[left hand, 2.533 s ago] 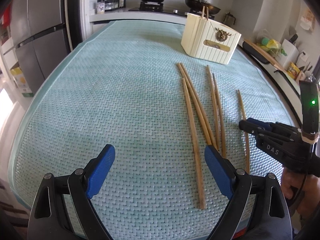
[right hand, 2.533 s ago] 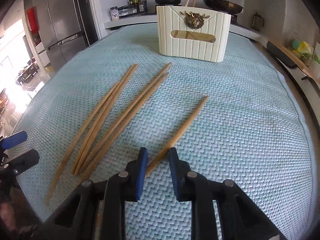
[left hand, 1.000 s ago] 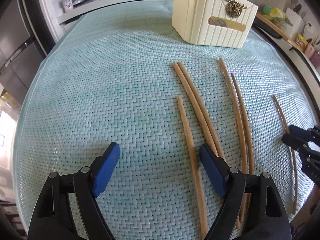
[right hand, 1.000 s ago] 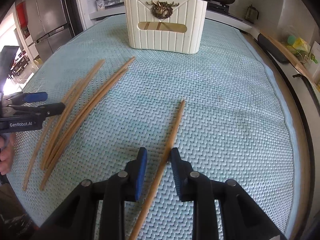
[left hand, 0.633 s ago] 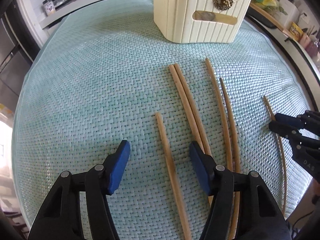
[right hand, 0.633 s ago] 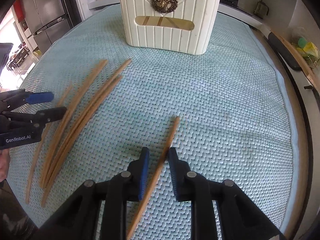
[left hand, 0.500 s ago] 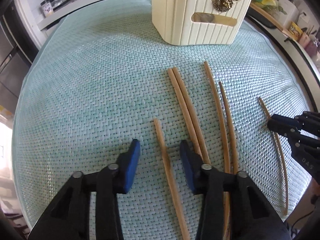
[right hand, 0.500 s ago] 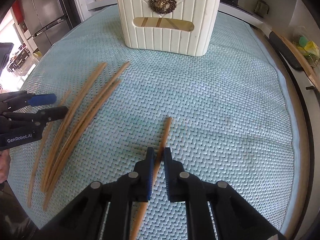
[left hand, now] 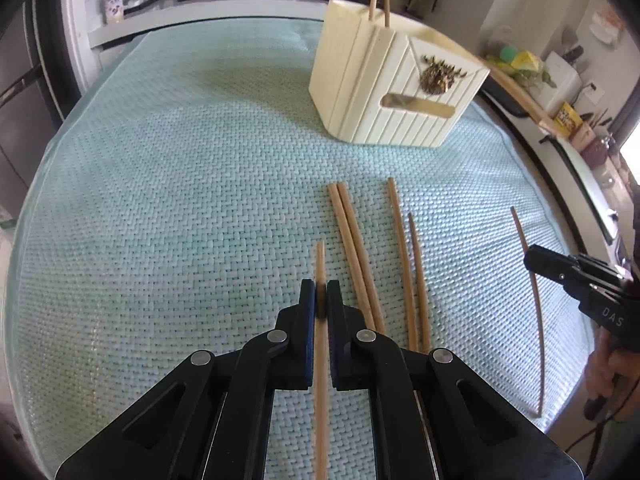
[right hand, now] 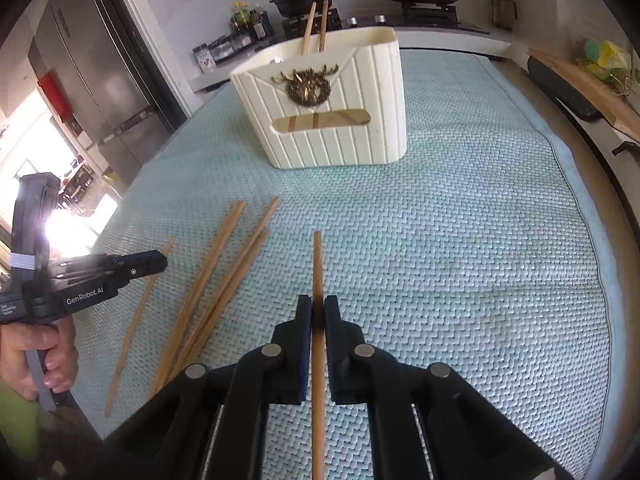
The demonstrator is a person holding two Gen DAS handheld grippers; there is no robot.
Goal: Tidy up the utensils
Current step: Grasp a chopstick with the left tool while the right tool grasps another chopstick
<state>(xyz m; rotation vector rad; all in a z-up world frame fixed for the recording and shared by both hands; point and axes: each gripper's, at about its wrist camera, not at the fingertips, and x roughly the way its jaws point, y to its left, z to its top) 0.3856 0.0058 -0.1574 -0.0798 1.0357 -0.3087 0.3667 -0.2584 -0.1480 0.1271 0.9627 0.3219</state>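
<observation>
The bench (left hand: 160, 200) wears a woven mat; on it a cream holder (right hand: 332, 120) already has two chopsticks (right hand: 316, 26) standing in it. Four loose sticks (left hand: 360, 256) lie between the tools, left to do. The left tool (left hand: 320, 296) has just closed on a stick (left hand: 320, 264); the right tool (right hand: 318, 312) is clamped on another (right hand: 317, 264). Nothing blocks the way to the holder.
</observation>
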